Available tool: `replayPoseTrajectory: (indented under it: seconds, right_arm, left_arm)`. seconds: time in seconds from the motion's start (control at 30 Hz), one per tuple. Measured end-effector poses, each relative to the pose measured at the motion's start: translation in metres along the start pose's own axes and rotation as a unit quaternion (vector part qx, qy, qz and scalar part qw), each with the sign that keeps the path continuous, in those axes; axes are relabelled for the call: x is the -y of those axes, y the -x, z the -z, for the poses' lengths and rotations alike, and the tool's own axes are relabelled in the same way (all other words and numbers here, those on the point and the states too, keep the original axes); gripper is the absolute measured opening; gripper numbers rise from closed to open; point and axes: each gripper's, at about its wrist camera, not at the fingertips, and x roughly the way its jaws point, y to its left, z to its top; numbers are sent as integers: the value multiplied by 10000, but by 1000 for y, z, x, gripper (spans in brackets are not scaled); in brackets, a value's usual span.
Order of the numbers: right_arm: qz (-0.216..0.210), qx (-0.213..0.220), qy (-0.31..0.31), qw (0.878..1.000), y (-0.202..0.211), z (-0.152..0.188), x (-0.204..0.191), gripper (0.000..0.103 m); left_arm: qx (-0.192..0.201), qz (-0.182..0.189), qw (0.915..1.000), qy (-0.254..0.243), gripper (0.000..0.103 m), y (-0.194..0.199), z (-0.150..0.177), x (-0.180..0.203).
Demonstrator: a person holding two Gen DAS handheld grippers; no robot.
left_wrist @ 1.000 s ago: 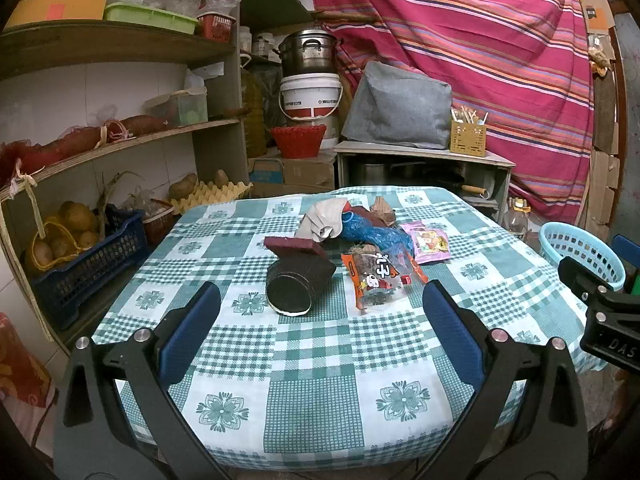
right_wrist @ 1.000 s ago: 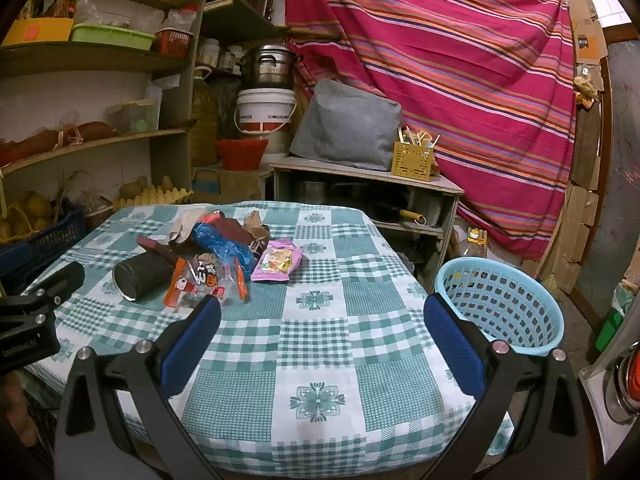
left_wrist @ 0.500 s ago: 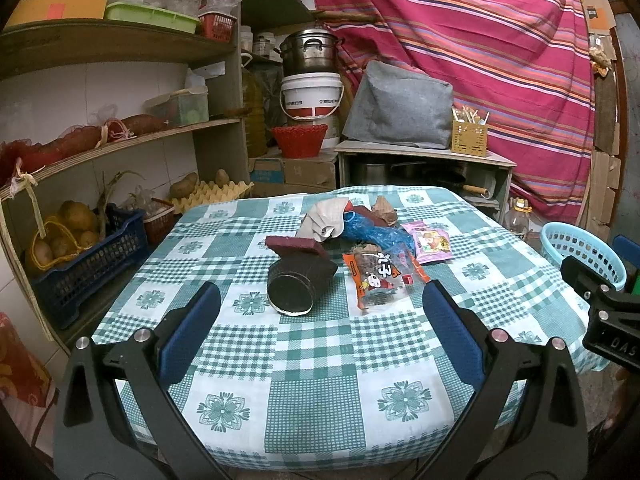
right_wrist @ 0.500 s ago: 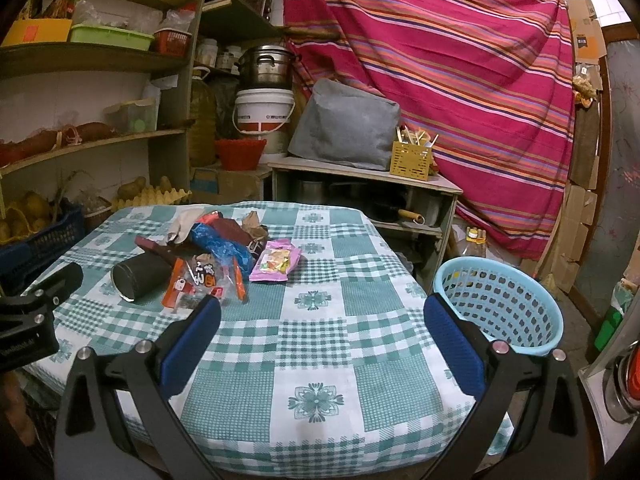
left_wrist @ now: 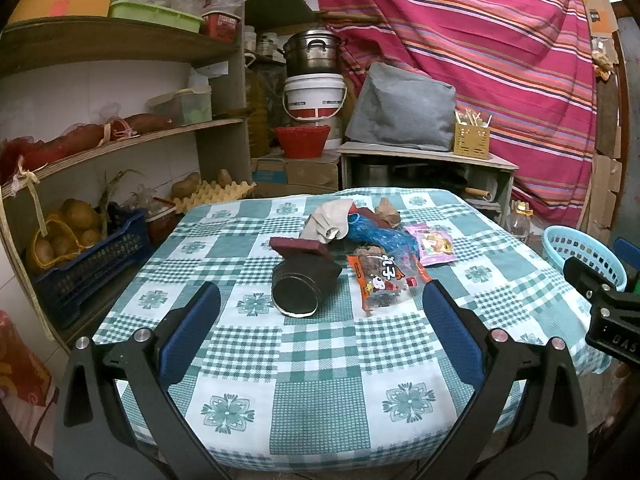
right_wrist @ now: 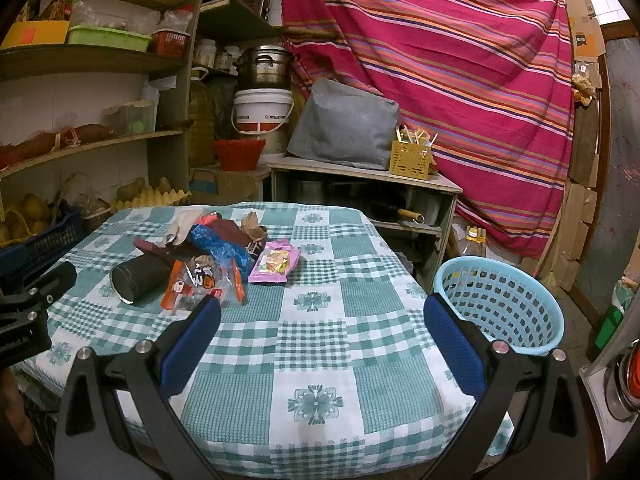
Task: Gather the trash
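Note:
A pile of trash lies mid-table on the green checked cloth point(left_wrist: 320, 360): a dark can on its side point(left_wrist: 302, 286), an orange snack wrapper point(left_wrist: 386, 280), a pink packet point(left_wrist: 434, 246), a blue plastic bag point(left_wrist: 378, 236), a beige cloth point(left_wrist: 328, 220) and a maroon pad point(left_wrist: 300, 246). The same can point(right_wrist: 138, 276), orange wrapper point(right_wrist: 196, 280) and pink packet point(right_wrist: 274, 262) show in the right wrist view. A light blue basket point(right_wrist: 500, 304) stands off the table's right side. My left gripper point(left_wrist: 320, 320) is open and empty before the can. My right gripper point(right_wrist: 320, 332) is open and empty over the cloth.
Wooden shelves point(left_wrist: 120, 140) with produce and a blue crate point(left_wrist: 88, 256) line the left. A low cabinet point(right_wrist: 360, 192) with a grey bag, a white bucket point(left_wrist: 314, 96) and a striped curtain point(right_wrist: 440, 80) stand behind the table.
Both grippers have drifted very slightly; the trash pile and basket have not moved.

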Motion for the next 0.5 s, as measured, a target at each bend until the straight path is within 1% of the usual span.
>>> replayPoseTrajectory:
  seconds: [0.23,0.5]
  right_arm:
    - [11,-23,-5,10000,-4,-2,1,99]
    - [-16,-26,-25,10000,-10,-1,3,99]
  left_arm:
    - [-63,53,10000,-49,98,-2,-1,0]
    - [-50,21,9999,-90,98,-3,-2,2]
